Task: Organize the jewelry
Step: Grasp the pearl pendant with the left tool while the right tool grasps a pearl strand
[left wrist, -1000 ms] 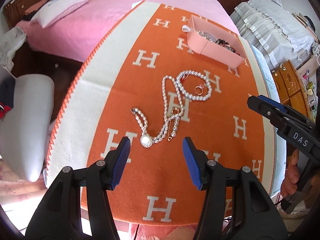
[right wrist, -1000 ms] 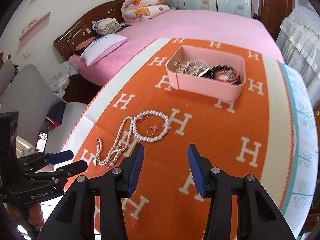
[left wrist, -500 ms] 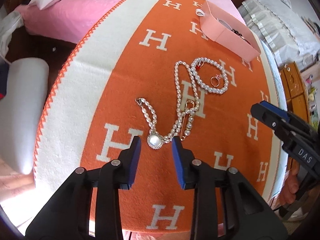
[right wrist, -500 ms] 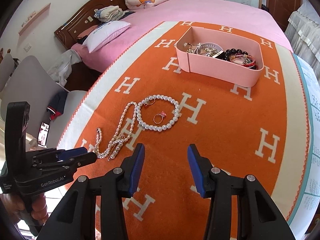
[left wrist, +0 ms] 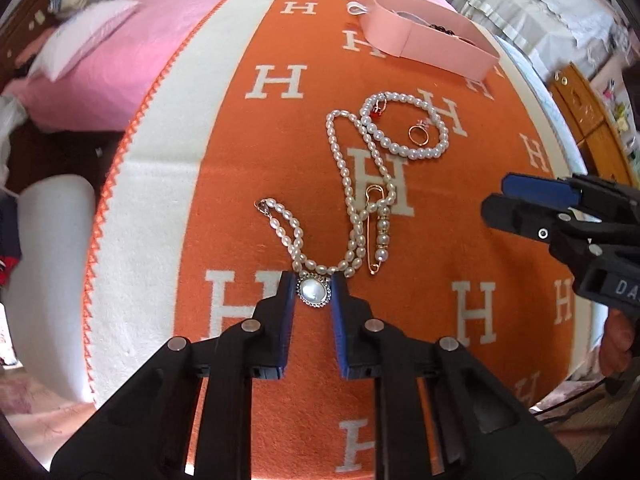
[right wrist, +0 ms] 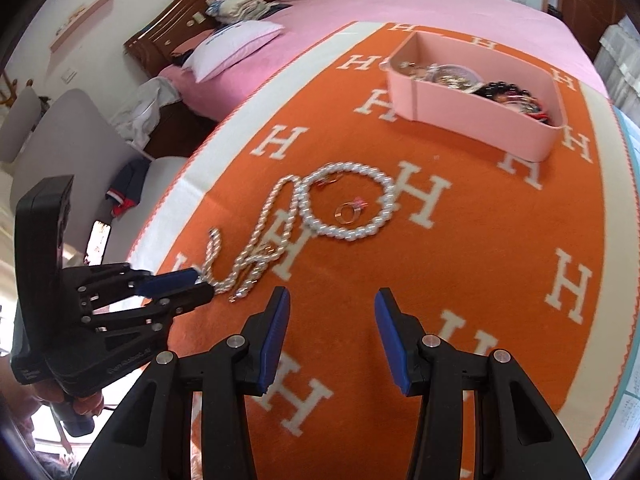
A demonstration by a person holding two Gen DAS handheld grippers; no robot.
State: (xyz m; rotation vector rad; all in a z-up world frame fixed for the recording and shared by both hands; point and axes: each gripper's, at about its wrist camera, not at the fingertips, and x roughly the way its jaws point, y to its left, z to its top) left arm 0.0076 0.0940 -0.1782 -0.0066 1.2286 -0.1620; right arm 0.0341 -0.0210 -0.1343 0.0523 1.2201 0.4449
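Note:
A long pearl necklace lies on the orange H-patterned blanket. My left gripper points down at its round white pendant; the jaws are closing, and both pads touch the pendant's rim. A gold pin lies beside the strand. Farther off, a pearl bracelet rings a gold ring. My right gripper hovers open over bare blanket, nothing between its fingers, short of the bracelet. The pink box at the far end holds several pieces.
The blanket's white border runs along the left, with its edge just beyond. A grey chair stands below it. A pink bed with a pillow lies behind, and a wooden cabinet stands to the right.
My left gripper has come down over the pendant and its jaws have narrowed from wide apart to the pendant's sides. The right gripper has sunk closer to the blanket, still open.

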